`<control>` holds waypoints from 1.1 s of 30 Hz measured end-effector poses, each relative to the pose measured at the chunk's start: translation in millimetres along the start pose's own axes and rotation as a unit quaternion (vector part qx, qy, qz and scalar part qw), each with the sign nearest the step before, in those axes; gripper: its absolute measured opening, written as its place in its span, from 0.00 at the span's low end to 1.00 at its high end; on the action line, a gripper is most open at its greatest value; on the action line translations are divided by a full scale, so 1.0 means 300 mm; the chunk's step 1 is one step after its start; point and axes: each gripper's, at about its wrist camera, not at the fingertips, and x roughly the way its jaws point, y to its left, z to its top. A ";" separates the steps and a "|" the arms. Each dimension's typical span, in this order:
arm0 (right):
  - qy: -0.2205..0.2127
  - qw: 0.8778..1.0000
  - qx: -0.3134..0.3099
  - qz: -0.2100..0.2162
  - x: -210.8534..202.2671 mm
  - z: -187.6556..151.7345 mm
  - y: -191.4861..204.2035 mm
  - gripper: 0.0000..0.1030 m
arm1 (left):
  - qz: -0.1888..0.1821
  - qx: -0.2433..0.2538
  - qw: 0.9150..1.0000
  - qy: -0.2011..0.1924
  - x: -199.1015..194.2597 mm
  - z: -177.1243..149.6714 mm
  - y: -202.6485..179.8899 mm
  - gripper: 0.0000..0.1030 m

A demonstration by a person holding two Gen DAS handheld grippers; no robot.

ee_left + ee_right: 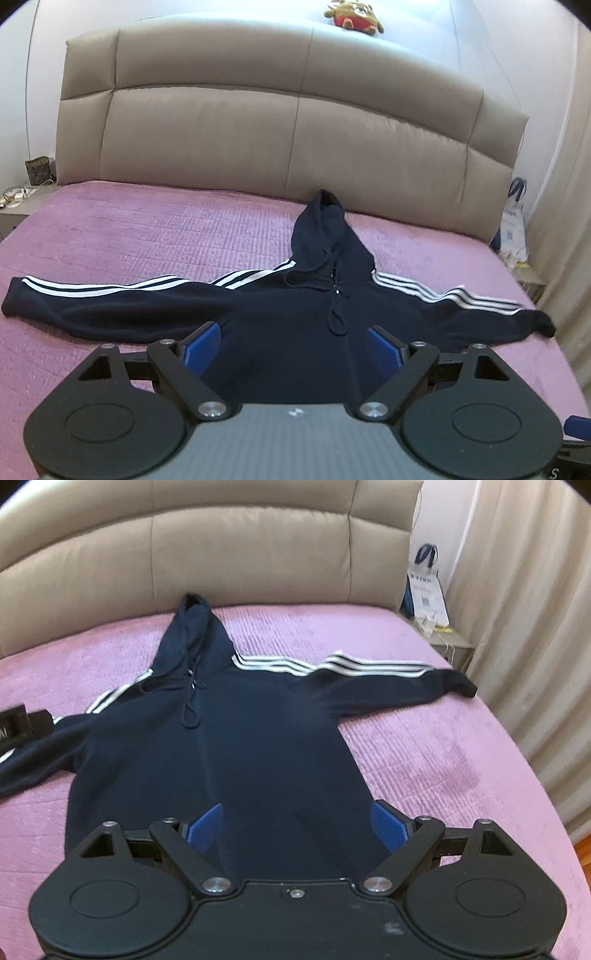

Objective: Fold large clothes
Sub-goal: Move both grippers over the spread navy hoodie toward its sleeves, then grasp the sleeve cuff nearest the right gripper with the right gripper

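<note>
Left gripper (293, 345): fingers spread wide, holding nothing, above the hoodie's lower body.
Right gripper (297, 821): fingers wide apart, empty, over the hem.
Hoodie (258, 738): flat on the bed (443, 757), sleeves outstretched, hood toward the headboard (277, 129).

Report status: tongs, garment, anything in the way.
Left tongs open, right tongs open, both empty. Navy hoodie flat on pink bedspread, sleeves spread, unfolded. Nothing lying on it.

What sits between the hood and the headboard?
Only a bare strip of pink bedspread between the hoodie's hood and the headboard; clearest in the right wrist view.
</note>
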 end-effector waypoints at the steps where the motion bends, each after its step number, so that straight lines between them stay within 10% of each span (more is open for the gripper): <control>1: 0.003 1.000 0.000 -0.001 0.016 0.001 -0.004 0.99 | 0.004 0.002 1.000 0.003 0.013 0.010 -0.010 0.85; 10: 0.007 1.000 0.002 -0.015 0.111 0.021 -0.032 1.00 | -0.004 -0.001 0.999 -0.034 0.113 0.173 -0.113 0.86; 23: 0.017 1.000 -0.009 -0.005 0.391 0.046 -0.072 0.99 | 0.009 0.048 0.999 0.007 0.354 0.014 -0.116 0.85; 33: -0.048 0.995 0.062 0.061 0.738 0.114 -0.417 0.99 | 0.013 0.027 1.000 -0.007 0.523 -0.113 -0.134 0.85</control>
